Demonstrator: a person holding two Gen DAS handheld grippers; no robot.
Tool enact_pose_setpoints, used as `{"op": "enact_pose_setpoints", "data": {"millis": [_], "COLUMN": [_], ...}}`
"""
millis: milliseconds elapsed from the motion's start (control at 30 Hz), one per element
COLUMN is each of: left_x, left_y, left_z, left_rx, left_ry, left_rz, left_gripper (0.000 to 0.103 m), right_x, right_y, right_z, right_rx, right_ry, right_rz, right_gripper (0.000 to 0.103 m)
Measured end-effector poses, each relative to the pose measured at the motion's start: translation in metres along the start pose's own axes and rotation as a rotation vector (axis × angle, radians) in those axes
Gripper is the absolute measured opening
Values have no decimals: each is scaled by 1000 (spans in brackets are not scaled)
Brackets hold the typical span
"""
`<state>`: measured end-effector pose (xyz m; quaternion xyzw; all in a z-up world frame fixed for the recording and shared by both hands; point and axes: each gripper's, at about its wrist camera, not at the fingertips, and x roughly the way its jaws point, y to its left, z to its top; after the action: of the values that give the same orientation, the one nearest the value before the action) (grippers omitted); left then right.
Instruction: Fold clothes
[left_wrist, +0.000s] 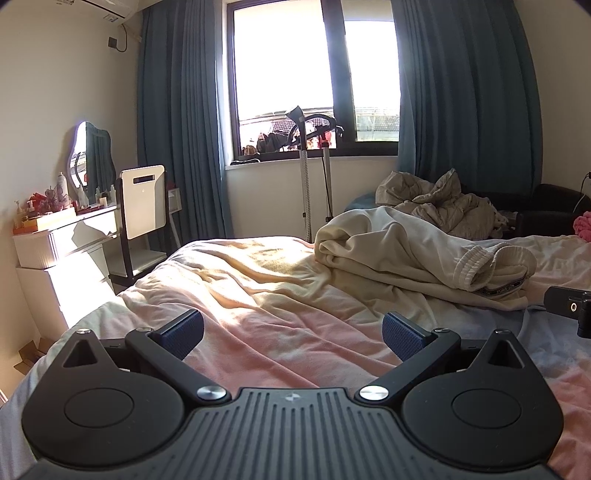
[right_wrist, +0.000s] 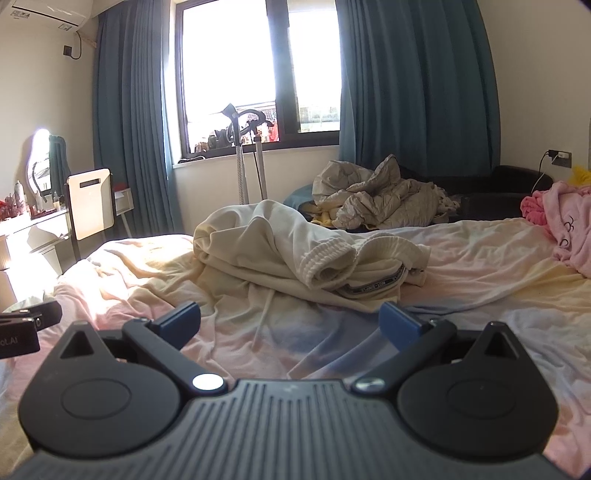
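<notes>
A cream sweatshirt (left_wrist: 406, 254) lies crumpled in a heap on the bed, its ribbed cuffs and a black-and-white neck label showing; in the right wrist view the same cream sweatshirt (right_wrist: 295, 251) lies straight ahead. My left gripper (left_wrist: 293, 334) hovers low over the sheet, well to the left of and short of the heap, jaws wide open and empty. My right gripper (right_wrist: 291, 325) is also open and empty, a short way in front of the heap. Each view catches the edge of the other gripper's body.
The bed (left_wrist: 258, 295) has a rumpled pastel pink, yellow and blue sheet. A beige quilted jacket pile (right_wrist: 380, 199) sits behind it near a dark sofa (right_wrist: 509, 184). Pink clothing (right_wrist: 569, 221) lies at the bed's right. A dressing table (left_wrist: 62, 229), chair and garment steamer stand by the window.
</notes>
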<state>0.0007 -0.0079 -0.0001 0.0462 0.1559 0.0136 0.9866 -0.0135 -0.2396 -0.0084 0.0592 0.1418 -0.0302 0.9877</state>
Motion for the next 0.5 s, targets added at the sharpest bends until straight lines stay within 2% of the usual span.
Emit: {"op": "enact_pose_setpoints", "data": {"millis": [500], "left_x": [-3], "left_y": [1], "left_z": [-1], "left_rx": [-5], "left_ry": [-16], "left_rz": [8], "left_gripper": [103], "right_x": [0], "right_y": [-1], "right_z": [-1], "right_rx": [-1], "right_ry": [35], "right_rz": [-3], "right_gripper": [103]}}
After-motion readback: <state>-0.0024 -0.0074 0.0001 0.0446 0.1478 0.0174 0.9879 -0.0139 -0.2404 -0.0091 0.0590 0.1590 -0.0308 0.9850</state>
